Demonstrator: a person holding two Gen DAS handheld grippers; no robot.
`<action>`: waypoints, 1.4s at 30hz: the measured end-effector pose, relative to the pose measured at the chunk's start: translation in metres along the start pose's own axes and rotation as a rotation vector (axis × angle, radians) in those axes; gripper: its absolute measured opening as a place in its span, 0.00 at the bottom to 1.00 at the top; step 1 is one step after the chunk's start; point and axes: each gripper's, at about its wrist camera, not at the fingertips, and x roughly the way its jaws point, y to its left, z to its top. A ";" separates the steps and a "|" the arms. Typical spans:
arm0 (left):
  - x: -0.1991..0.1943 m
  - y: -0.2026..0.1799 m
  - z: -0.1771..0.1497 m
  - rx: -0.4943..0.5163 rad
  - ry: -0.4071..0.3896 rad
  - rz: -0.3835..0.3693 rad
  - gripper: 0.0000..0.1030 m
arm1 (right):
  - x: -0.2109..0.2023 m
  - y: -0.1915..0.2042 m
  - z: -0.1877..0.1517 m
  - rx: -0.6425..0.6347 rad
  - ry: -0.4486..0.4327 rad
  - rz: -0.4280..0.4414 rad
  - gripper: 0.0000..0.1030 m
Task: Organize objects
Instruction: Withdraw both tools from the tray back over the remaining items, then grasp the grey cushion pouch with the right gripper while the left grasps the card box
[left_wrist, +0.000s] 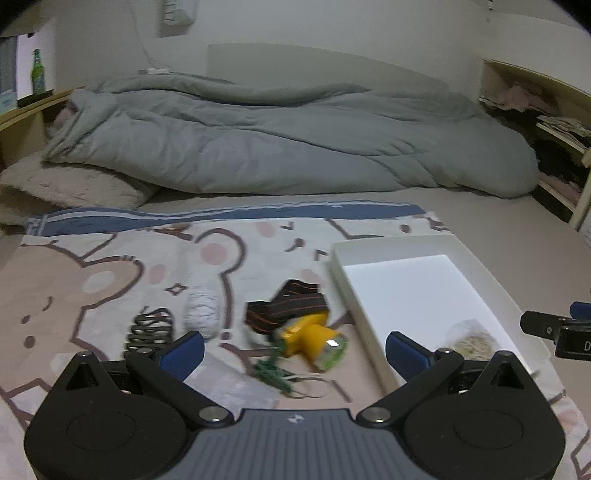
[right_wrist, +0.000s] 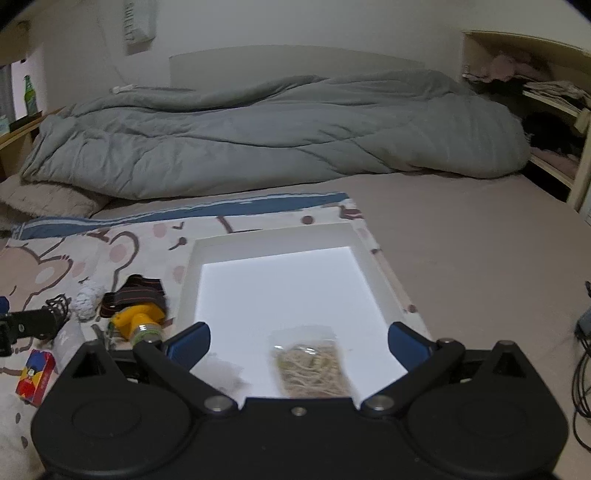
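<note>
On the bed, a cartoon blanket carries a white tray and, to the left of it, a small pile of loose things. The tray holds only a clear bag of twine, near its front edge.

The left gripper is spread wide and holds nothing. Directly in front of it, a little lower than its fingertips in the picture, lies the yellow flashlight. Its long axis runs diagonally, the lens end pointing toward the front right, the yellow body toward the back left, where it touches a striped cloth. A green cord is just beside it, and a white yarn ball and a black spring lie further left.

The right gripper is also spread and empty, above the front of the tray. I judge the left one is nearer to the pile, so the flashlight is its natural next pick; it would need to turn to close across the body.
</note>
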 end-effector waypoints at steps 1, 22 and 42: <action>-0.001 0.005 0.000 -0.005 -0.003 0.006 1.00 | 0.001 0.006 0.001 -0.006 0.000 0.006 1.00; -0.020 0.095 -0.008 -0.082 -0.024 0.120 1.00 | 0.015 0.110 0.010 -0.104 -0.013 0.141 1.00; -0.005 0.124 -0.018 -0.052 0.016 0.159 1.00 | 0.025 0.160 0.003 -0.160 -0.090 0.286 1.00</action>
